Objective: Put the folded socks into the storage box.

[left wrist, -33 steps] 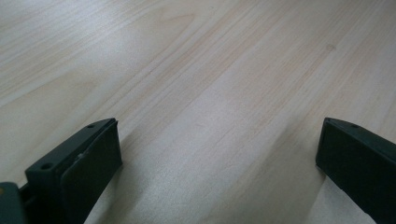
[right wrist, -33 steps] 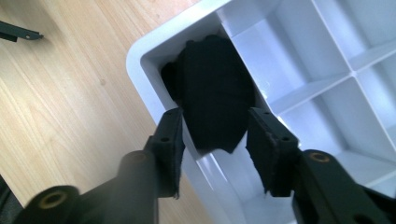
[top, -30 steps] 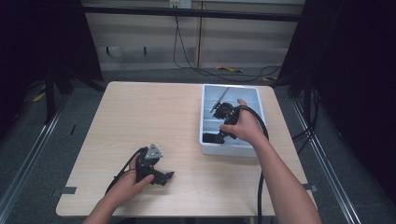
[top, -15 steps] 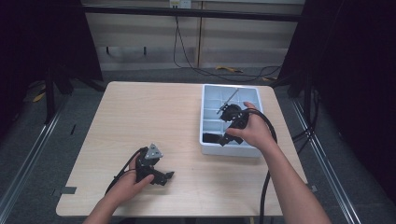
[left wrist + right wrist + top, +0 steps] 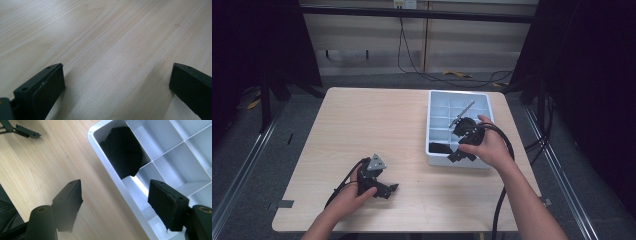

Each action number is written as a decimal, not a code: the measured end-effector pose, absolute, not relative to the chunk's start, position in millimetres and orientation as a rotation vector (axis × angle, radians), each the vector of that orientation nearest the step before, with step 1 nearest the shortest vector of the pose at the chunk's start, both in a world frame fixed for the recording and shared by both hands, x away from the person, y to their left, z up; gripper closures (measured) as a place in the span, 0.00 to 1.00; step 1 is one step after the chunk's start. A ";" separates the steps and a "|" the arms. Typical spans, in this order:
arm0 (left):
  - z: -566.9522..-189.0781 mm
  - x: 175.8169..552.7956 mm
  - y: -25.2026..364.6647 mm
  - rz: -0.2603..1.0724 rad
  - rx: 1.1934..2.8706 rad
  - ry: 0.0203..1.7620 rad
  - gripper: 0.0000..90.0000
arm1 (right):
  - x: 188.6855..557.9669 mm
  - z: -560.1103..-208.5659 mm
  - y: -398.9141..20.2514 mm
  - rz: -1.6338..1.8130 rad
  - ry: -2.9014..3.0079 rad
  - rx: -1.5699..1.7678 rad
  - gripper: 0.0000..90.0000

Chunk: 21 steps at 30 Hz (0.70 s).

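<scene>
Left gripper [image 5: 379,187]: I hold it at about 7 o'clock on the surface [image 5: 362,130], low over the wood, its grey three-cornered plate up and its cable curling back toward my forearm.
Left fingers [image 5: 42,87]: released and standing wide, with bare wood grain between them; nothing is gripped. The other one sits at the far right edge of the left gripper view.
Surface: pale wood; the whole middle stretch from 9 o'clock to 12 o'clock carries nothing that I touch.
Black object [image 5: 123,151]: it lies in the corner compartment of the tray, at the tray's near-left corner as the high view has it [image 5: 441,148]. It is dark and soft-edged; I cannot tell what it is made of. It lies ahead of my right fingers and apart from them.
Tray [image 5: 435,161]: a light grey-blue divided tray at about 3 o'clock on the surface, its rim running diagonally through the right gripper view [image 5: 110,173].
Right gripper [image 5: 454,151]: my right hand [image 5: 487,147] holds it over the tray's near end, pointing toward 9 o'clock.
Right fingers [image 5: 70,200]: released; they have just been opening and now straddle the tray's rim, one over the wood, the other [image 5: 166,200] over the compartments. Nothing is between them but the rim below.
Metal rod [image 5: 462,112]: a thin grey piece lying aslant in the tray's far compartments, at about 1 o'clock from my right hand.
</scene>
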<state>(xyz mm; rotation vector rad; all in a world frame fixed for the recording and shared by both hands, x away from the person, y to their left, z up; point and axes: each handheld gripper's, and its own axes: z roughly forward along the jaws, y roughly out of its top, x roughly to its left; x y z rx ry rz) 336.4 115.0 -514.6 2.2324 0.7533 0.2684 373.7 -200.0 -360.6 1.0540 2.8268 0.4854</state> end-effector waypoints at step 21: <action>-514.5 336.3 115.2 0.264 2.236 0.753 0.00 | 347.3 -367.0 -212.3 0.405 2.820 1.027 0.27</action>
